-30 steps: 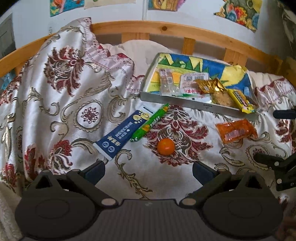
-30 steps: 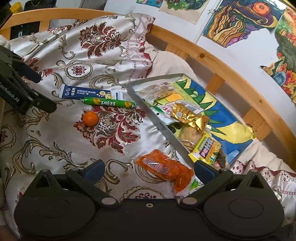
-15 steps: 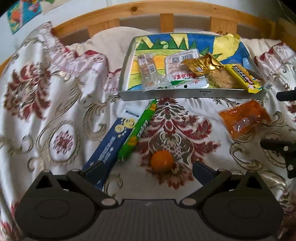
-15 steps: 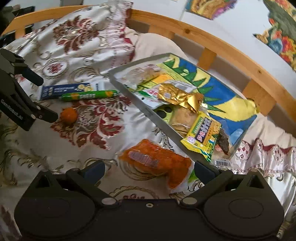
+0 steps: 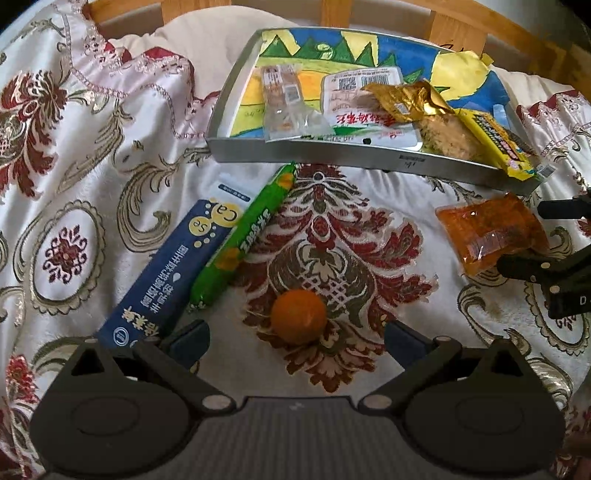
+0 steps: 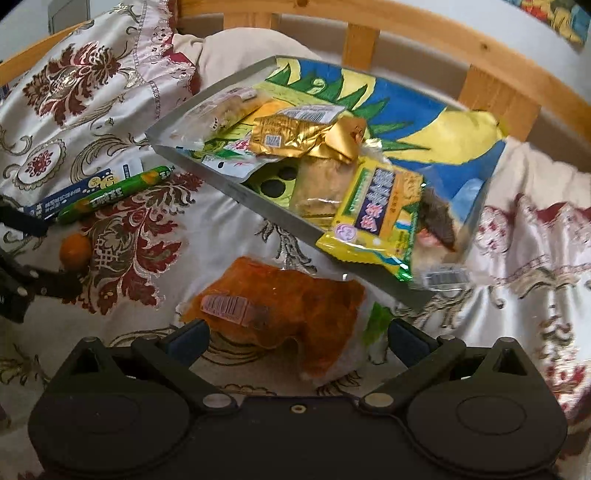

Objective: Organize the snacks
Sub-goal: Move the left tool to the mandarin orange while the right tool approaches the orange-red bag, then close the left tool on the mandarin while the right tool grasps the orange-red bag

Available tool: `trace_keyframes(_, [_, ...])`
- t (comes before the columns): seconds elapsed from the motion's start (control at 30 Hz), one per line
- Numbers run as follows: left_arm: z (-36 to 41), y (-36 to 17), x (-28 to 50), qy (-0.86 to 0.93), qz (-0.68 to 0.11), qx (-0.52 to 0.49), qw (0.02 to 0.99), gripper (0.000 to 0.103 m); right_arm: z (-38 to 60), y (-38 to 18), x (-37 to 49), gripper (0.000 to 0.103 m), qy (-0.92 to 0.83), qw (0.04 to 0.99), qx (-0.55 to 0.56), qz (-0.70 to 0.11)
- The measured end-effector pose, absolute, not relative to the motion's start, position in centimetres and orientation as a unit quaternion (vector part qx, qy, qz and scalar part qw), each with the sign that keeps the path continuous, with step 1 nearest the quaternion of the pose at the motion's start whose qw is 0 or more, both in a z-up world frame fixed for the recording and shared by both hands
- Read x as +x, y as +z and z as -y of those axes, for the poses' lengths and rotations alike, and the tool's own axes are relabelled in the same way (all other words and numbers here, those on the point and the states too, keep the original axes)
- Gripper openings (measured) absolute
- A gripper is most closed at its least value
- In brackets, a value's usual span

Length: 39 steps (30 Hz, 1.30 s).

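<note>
Snacks lie on a floral satin bedspread (image 5: 110,155): four loose, namely a small round orange (image 5: 299,321), a green sausage stick (image 5: 243,236), a navy tablet tube (image 5: 173,273) partly hidden by a finger, and a crinkly orange packet (image 6: 280,314). At least five more overlap in the grey metal tray (image 5: 369,158). The left gripper (image 5: 295,338) gapes wide, level before the orange; the right gripper (image 6: 295,338) spreads over the orange packet, empty.

A bed (image 5: 92,155) under a white bedspread (image 6: 229,221) with maroon-and-gold florals; behind it a wooden slatted headboard (image 6: 484,92); beyond, white wall (image 6: 461,22).
</note>
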<state>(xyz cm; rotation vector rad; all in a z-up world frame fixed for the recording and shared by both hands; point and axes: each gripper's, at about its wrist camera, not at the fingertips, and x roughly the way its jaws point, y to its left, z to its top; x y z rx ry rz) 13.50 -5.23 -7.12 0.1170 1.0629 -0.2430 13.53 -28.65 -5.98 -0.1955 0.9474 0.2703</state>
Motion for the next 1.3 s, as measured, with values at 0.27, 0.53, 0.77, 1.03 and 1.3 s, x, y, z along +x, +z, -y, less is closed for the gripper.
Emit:
trace_keyframes(0.27, [5.2, -7.8, 13.7, -0.117, -0.506, 0.054, 0.853, 0.102, 28.2, -6.5, 14.2, 0.102, 0.163, 0.870, -0.070, -0.460])
trace_keyframes(0.53, [5.0, -7.7, 13.6, -0.110, -0.513, 0.042, 0.851, 0.102, 27.3, -5.5, 13.1, 0.102, 0.248, 0.839, -0.067, -0.480])
trace_keyframes(0.77, [4.7, -7.6, 13.9, -0.101, -0.513, 0.034, 0.852, 0.102, 27.2, -4.5, 12.5, 0.102, 0.247, 0.844, -0.113, -0.462])
trace_keyframes(1.03, [4.5, -7.6, 14.0, -0.096, -0.506, 0.031, 0.856, 0.102, 26.4, -6.2, 13.5, 0.102, 0.270, 0.842, -0.144, -0.444])
trace_keyframes(1.3, [4.7, -7.6, 14.0, -0.098, -0.495, 0.043, 0.862, 0.089, 26.1, -7.7, 14.0, 0.102, 0.266, 0.846, -0.146, -0.438])
